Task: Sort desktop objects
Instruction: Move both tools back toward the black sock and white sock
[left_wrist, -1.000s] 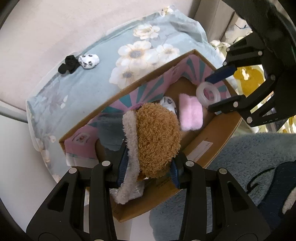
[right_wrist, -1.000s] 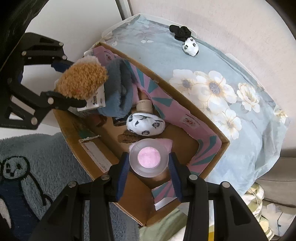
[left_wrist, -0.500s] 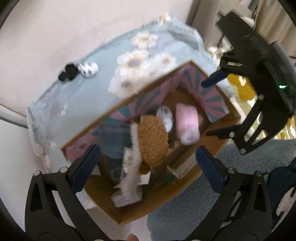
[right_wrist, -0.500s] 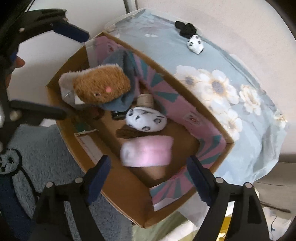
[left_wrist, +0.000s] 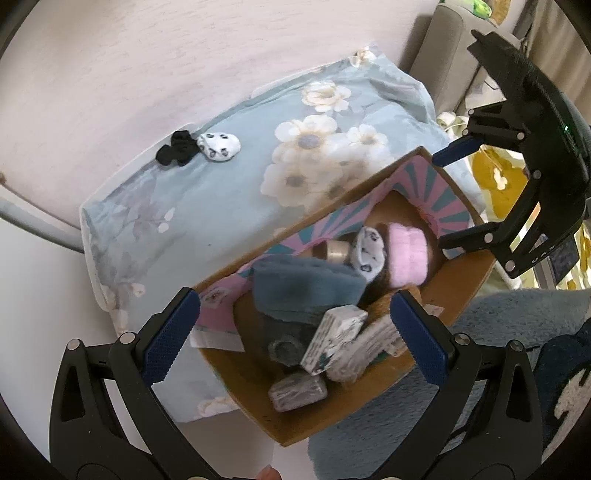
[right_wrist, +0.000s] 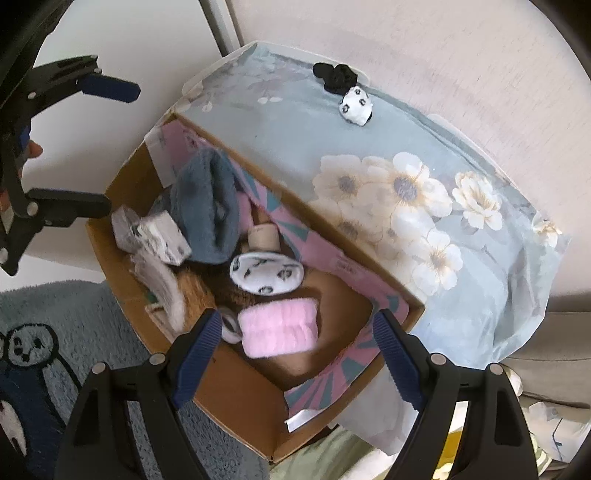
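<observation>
I am holding my left gripper (left_wrist: 295, 339) and right gripper (right_wrist: 295, 350) over the cardboard box (right_wrist: 236, 402), jaws wide apart, gripping nothing; pink roll (right_wrist: 279, 326) and blue cloth (left_wrist: 306, 284) are lying inside it.

I see a brown cardboard box (right_wrist: 236, 402) lined in pink and teal stripes, a pale blue cloth (right_wrist: 288, 122) printed with white flowers, a pink fluffy roll (right_wrist: 279, 330), a grey-blue towel (right_wrist: 203, 214), and a white black-spotted sock (right_wrist: 266, 274).
</observation>
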